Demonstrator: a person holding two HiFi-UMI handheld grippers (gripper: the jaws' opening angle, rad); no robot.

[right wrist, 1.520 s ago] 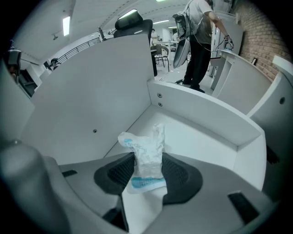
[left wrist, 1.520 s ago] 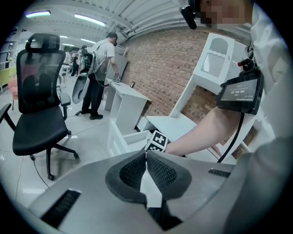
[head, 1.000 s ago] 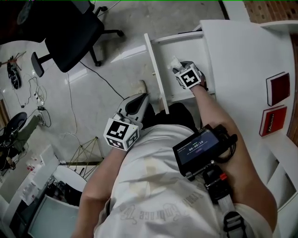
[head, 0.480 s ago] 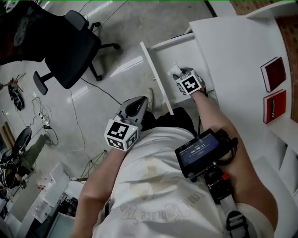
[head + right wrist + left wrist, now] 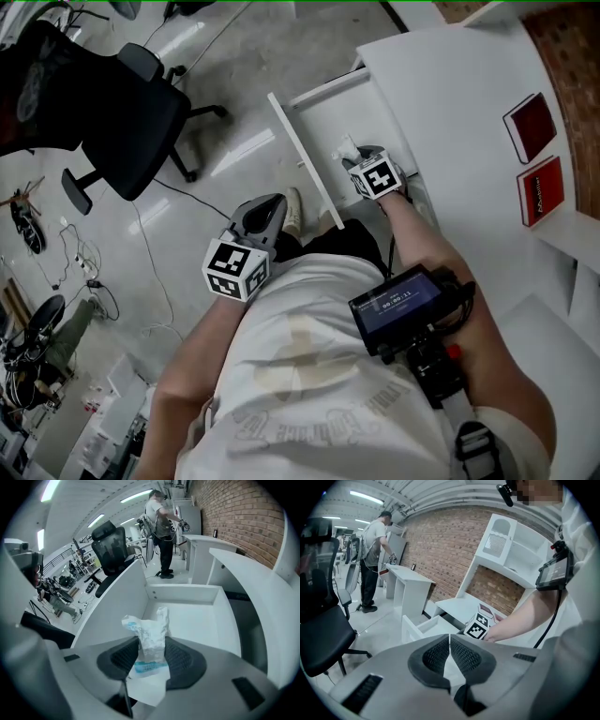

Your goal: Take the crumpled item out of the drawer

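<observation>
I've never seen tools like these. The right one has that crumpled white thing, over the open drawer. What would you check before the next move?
1. Grip on the crumpled item: ok. The right gripper has its jaws closed on it.
2. Item off the floor of the drawer: ok. It is held up with the floor behind it.
3. Item higher than the drawer's walls: cannot tell.
4. Drawer pulled open far enough: ok.
5. Left gripper out of the way: ok. Its jaws are shut with nothing between them, and it is outside the drawer.
</observation>
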